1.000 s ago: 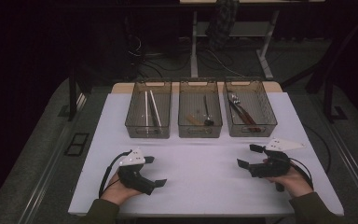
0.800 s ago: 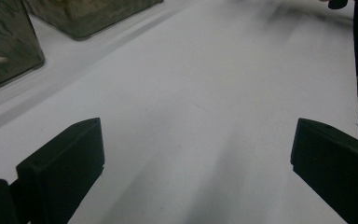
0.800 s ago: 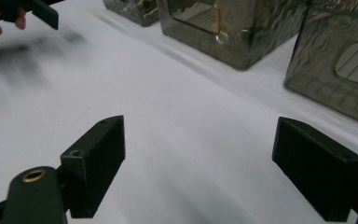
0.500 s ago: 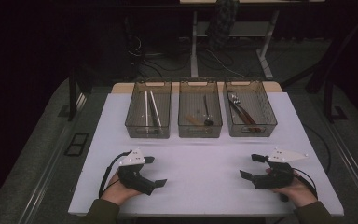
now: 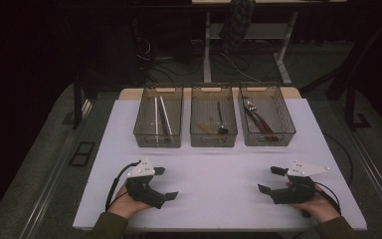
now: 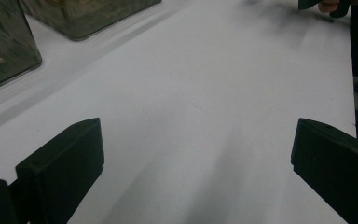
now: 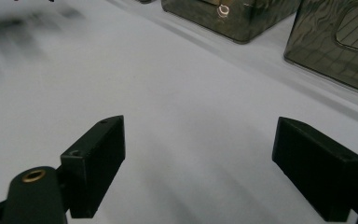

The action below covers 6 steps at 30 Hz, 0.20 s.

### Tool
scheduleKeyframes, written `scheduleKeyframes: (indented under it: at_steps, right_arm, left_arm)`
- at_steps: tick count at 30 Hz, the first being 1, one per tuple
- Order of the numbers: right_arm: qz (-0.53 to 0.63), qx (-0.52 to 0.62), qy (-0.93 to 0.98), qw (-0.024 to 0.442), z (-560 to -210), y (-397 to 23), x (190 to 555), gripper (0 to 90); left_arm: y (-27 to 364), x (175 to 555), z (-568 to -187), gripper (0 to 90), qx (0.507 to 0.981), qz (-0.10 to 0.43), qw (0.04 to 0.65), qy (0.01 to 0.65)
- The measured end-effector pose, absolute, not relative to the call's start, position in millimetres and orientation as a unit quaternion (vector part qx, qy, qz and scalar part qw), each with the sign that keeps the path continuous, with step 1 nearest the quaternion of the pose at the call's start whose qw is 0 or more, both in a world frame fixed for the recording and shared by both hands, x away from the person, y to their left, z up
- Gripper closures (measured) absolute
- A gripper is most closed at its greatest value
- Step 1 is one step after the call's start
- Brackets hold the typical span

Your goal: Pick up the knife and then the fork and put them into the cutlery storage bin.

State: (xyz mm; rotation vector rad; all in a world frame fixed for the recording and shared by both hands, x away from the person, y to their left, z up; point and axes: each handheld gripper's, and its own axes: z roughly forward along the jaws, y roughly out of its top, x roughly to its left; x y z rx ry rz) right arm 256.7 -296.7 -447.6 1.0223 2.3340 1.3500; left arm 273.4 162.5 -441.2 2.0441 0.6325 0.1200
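Observation:
My left gripper (image 5: 165, 183) rests on the white table (image 5: 214, 164) near its front left, held in a hand, its jaws pointing right. In its own view the left gripper (image 6: 196, 158) stands open, with bare table between the jaws. At the front right, my right gripper (image 5: 271, 179) points left toward it. Seen from its own camera, the right gripper (image 7: 200, 158) is open too, with nothing between the jaws.
Three clear bins stand in a row at the back of the table. The left bin (image 5: 156, 141) holds two pale sticks, the middle bin (image 5: 213, 141) a spoon and a wooden piece, the right bin (image 5: 268, 139) several utensils. A dark floor surrounds the table.
My right gripper has slid a little toward the table's near edge. The left gripper has stayed put, and both pairs of jaws keep the same width.

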Motion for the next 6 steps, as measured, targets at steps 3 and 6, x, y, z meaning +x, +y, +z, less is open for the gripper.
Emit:
scheduleKeyframes:
  at_steps: [3,6]
  right_arm:
    - [0.463,0.351,0.804,0.129,-447.7,-296.4,256.6,16.8]
    - [0.464,0.352,0.802,0.13,-447.0,-296.5,256.3,16.8]
  left_arm:
    - [162.3,273.2,-441.1,1.2,0.838,0.049,0.479,0.259]
    - [162.0,273.2,-441.1,1.1,0.838,0.048,0.478,0.259]
